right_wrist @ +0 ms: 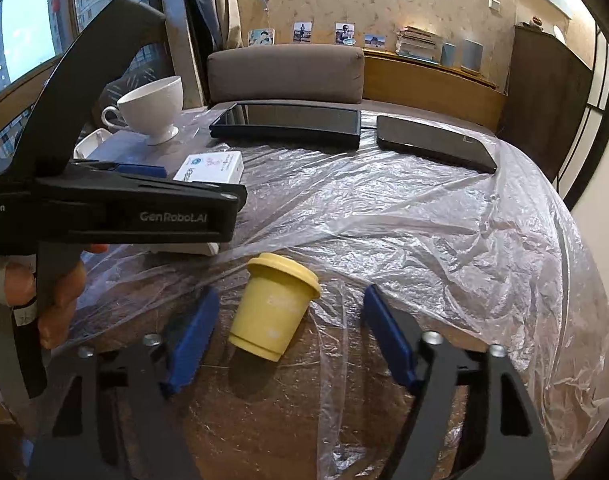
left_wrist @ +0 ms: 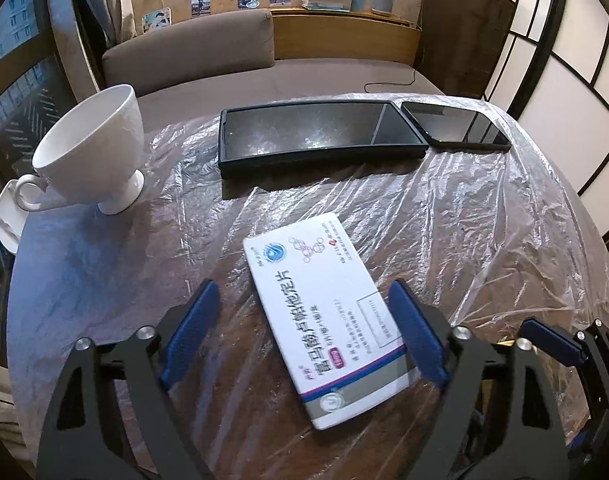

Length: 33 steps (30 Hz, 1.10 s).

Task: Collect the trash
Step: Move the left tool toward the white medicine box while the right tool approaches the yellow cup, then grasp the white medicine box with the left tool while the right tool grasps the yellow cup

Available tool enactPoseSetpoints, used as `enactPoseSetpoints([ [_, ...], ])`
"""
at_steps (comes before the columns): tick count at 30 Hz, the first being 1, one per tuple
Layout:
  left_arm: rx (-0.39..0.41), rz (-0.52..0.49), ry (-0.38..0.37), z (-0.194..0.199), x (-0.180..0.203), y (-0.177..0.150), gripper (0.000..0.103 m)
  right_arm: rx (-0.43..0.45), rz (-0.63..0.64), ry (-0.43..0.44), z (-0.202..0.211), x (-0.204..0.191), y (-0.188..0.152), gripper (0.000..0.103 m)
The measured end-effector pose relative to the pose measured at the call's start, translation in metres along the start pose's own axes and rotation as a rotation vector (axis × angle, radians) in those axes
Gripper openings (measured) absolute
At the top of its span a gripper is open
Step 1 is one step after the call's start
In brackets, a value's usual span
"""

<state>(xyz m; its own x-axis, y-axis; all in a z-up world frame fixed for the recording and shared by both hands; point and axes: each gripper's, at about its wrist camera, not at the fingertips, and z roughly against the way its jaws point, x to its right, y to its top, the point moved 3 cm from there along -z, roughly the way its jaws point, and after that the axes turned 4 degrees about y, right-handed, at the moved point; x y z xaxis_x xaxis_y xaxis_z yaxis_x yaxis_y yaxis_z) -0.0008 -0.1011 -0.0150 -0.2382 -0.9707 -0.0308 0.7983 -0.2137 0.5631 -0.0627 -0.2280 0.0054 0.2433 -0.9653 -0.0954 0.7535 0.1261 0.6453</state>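
A white medicine box (left_wrist: 324, 316) with blue and purple print lies flat on the plastic-covered round table, between the open blue pads of my left gripper (left_wrist: 304, 320); the pads stand apart from its sides. The box also shows in the right wrist view (right_wrist: 210, 167). A small yellow lidded cup (right_wrist: 274, 306) lies tilted on the plastic, between and just ahead of the open pads of my right gripper (right_wrist: 290, 332). The left gripper's black body (right_wrist: 116, 208) crosses the left of the right wrist view.
A white footed teacup (left_wrist: 92, 152) stands at the left, by a white dish (left_wrist: 4, 216). A black tablet (left_wrist: 316, 136) and a dark phone (left_wrist: 456, 126) lie at the table's far side. Crinkled clear plastic (right_wrist: 444, 240) covers the table. A sofa stands behind.
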Motion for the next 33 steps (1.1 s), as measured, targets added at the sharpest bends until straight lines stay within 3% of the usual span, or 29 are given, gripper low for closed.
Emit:
enactPoseSetpoints([
  [3, 0.014, -0.028, 0.015, 0.001, 0.003, -0.002, 0.073, 0.003, 0.010, 0.007, 0.001, 0.001, 0.000, 0.054],
  [5, 0.024, -0.032, 0.013, 0.003, 0.003, -0.002, 0.059, 0.010, 0.008, 0.018, 0.003, 0.003, 0.000, 0.041],
  [8, 0.031, -0.043, 0.010, 0.004, 0.004, -0.003, 0.057, 0.020, 0.010, 0.042, 0.006, 0.004, -0.002, 0.035],
  [24, 0.106, -0.045, -0.064, 0.047, 0.002, -0.027, 0.056, 0.068, -0.015, 0.214, 0.036, 0.005, -0.018, 0.034],
  [33, 0.140, -0.044, -0.094, 0.075, 0.006, -0.055, 0.056, 0.038, -0.006, 0.195, 0.041, 0.007, -0.034, 0.034],
])
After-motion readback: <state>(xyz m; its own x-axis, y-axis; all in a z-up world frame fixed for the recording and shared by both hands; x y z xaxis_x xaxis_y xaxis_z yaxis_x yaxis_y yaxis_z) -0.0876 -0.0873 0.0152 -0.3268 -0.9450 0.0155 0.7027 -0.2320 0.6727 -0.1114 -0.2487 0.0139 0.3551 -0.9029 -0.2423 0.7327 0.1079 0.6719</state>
